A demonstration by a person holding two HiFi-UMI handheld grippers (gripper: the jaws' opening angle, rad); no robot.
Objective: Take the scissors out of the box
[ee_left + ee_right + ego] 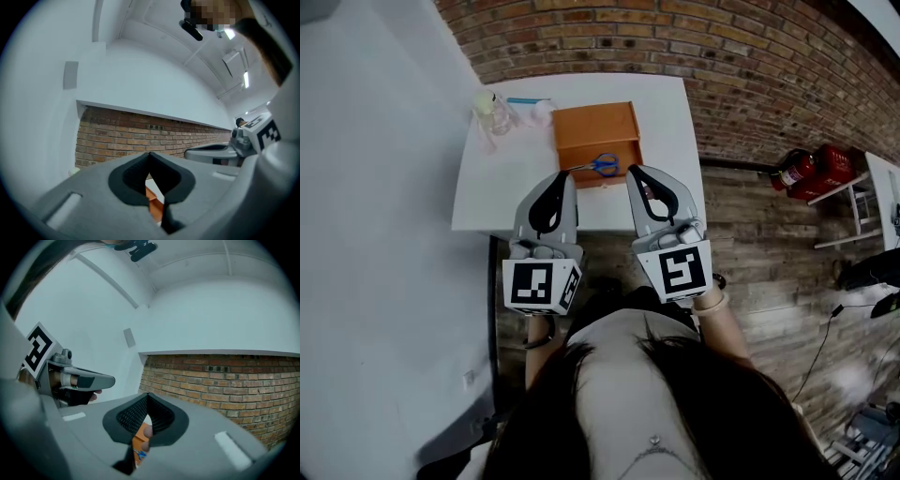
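Brick wall (750, 56), white side wall (375, 234), white table (670, 131), wooden floor (769, 272)

Blue-handled scissors (602, 166) flat inside orange box (596, 127)

Shows a white table (670, 112) pushed up against a brick wall (722, 47) on the far side, with a plain white wall (375, 187) along the left. Finds a clear jar (490, 112) at the table's far left corner, a thin blue stick (528, 100) lying just right of it. Takes in two red fire extinguishers (814, 169) lying on the brick-patterned floor (769, 281) at right, beside a white metal frame (861, 206), and a dark cable (821, 342) trailing nearer.
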